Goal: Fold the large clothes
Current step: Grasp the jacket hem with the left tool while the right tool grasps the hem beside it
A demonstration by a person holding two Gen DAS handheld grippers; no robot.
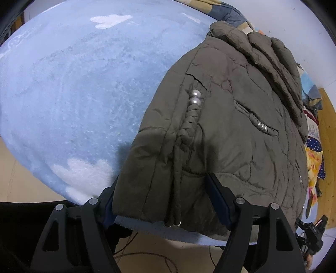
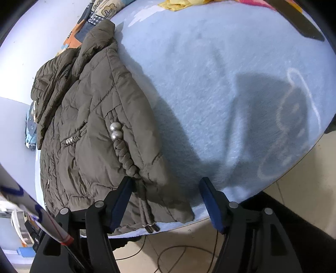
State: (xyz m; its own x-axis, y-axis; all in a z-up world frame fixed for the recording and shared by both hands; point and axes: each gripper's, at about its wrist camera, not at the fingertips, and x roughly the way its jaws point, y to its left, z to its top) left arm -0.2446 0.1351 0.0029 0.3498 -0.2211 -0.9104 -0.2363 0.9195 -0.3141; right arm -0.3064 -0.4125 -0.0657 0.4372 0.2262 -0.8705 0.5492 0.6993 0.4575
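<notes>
An olive-brown padded jacket [image 1: 226, 126] lies folded on a light blue fleece blanket [image 1: 73, 84]. It has braided cords with pearl beads [image 1: 195, 97]. My left gripper [image 1: 163, 193] is open, its jaws either side of the jacket's near hem corner, which hangs at the blanket's edge. In the right wrist view the jacket [image 2: 94, 130] lies at the left. My right gripper [image 2: 166, 195] is open around the jacket's near right corner, its left finger [image 2: 121, 201] on the fabric by the cord ends [image 2: 150, 226].
The blanket [image 2: 231, 84] covers a raised surface whose near edge drops to a beige tiled floor with cables [image 2: 178, 254]. Colourful clothes [image 1: 315, 163] are piled beyond the jacket. A patterned quilt [image 2: 92, 19] lies at the far end. A black strap [image 2: 302, 23] is at the upper right.
</notes>
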